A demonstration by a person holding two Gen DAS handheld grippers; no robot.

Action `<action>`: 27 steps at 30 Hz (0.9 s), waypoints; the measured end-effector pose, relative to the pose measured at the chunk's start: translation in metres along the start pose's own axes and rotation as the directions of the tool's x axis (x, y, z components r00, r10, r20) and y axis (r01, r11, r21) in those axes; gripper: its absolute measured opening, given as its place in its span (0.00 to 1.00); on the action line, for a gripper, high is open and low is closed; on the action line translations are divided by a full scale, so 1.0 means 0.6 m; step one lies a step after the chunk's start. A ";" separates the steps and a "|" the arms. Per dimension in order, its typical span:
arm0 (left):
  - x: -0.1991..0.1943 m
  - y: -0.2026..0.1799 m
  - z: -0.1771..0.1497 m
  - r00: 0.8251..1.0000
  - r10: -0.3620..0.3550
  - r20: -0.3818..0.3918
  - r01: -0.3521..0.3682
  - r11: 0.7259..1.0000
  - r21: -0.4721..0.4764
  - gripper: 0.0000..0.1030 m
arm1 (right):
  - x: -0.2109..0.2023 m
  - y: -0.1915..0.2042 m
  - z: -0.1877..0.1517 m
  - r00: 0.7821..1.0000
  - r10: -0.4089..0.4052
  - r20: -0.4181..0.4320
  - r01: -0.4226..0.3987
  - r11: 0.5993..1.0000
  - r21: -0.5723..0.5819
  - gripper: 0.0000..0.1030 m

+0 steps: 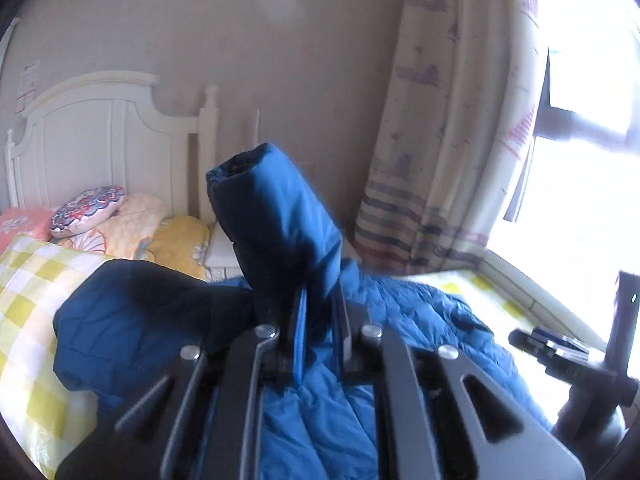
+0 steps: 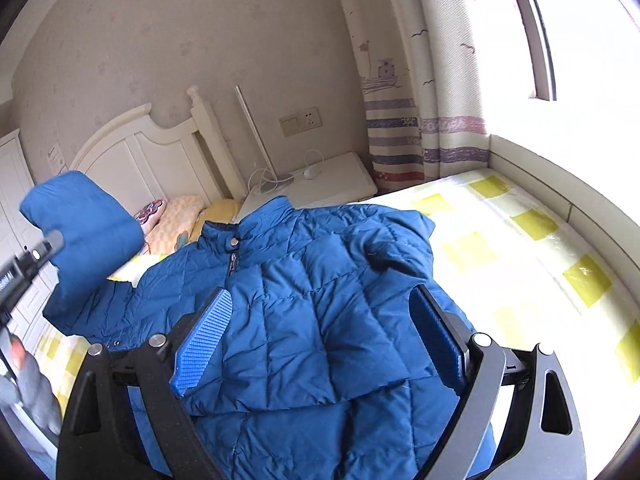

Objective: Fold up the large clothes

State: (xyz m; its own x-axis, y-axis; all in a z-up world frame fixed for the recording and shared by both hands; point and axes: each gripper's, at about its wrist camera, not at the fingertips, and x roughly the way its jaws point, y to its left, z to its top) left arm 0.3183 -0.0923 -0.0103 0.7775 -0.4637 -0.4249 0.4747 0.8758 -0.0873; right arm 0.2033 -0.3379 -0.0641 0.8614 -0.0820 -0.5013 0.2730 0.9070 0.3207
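A blue quilted puffer jacket lies front up on the bed, collar towards the headboard. My left gripper is shut on the jacket's left sleeve and holds it lifted, cuff pointing up; the sleeve also shows raised at the left in the right wrist view. My right gripper is open and empty, hovering above the jacket's chest, its blue ribbed pads wide apart. The other sleeve lies folded across the jacket's right shoulder.
The bed has a yellow-and-white checked sheet. Pillows lie by the white headboard. A white nightstand with a lamp and cable stands beside the bed. A curtain and bright window are at right.
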 end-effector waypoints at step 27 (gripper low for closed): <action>-0.068 0.289 -0.176 0.884 0.348 -0.311 -0.447 0.824 -0.349 0.84 | 0.128 0.057 -0.054 0.910 0.231 -0.344 -0.213 0.973 0.089 0.84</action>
State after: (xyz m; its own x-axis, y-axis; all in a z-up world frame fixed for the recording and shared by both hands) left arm 0.3253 0.0924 -0.1032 0.7245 -0.0635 -0.6864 -0.1003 0.9754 -0.1961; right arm 0.2649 -0.2997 -0.1176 0.6994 0.2773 -0.6588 0.1201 0.8630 0.4907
